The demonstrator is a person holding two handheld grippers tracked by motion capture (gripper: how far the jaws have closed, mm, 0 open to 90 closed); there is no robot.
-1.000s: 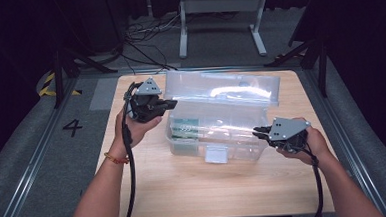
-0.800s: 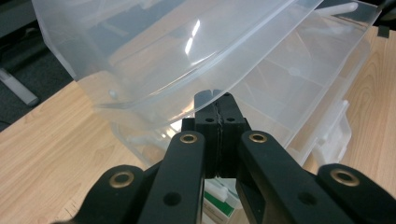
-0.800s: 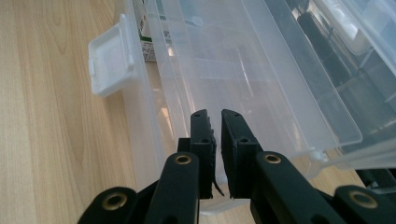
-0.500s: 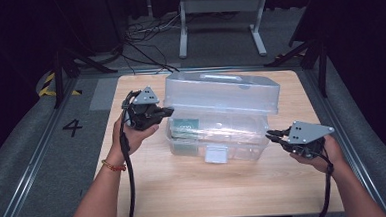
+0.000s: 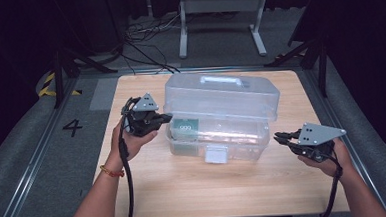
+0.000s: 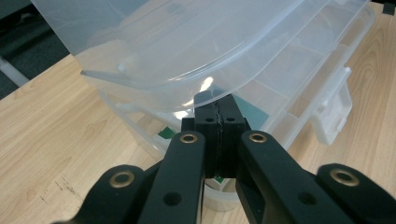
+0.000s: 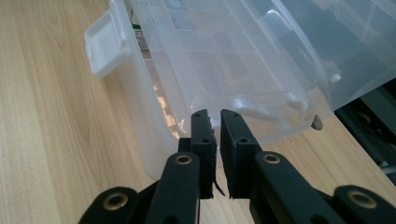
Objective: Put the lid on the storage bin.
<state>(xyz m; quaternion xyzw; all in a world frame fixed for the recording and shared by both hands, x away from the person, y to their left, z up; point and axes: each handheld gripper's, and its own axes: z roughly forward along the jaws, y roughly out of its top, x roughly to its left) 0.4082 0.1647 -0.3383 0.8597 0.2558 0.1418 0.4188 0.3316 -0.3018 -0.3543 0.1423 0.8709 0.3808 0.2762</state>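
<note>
Sitting near the middle of the wooden bench [image 5: 151, 201] is one clear plastic organiser box [image 5: 218, 142], its single lid [image 5: 220, 99] raised at a slant above the base. One carry handle [image 5: 221, 80] runs along the lid's top, one white latch [image 5: 216, 154] hangs at the front wall of the base, and one green label [image 5: 185, 125] shows through the plastic at the box's left end. Inside the base, several divided compartments are visible, though their contents are too blurred to tell.

There are two tongs, one in each of the person's hands. The left tongs [image 5: 164, 118] are pressed together, with no gap between the pads; in the left gripper view the tips sit right at the lid's left edge [image 6: 154, 84], and whether they pinch that rim or merely rest beneath it cannot be told. The left hand [image 5: 132, 136] grips them from below, forearm angled up from the bench's near edge, a bracelet at the wrist.

The right tongs [image 5: 277, 136] stand almost together, a thin slit between the pads and nothing in it. They point level toward the box's right end, just clear of it. The right hand [image 5: 328, 156] holds them low over the bench.
</note>
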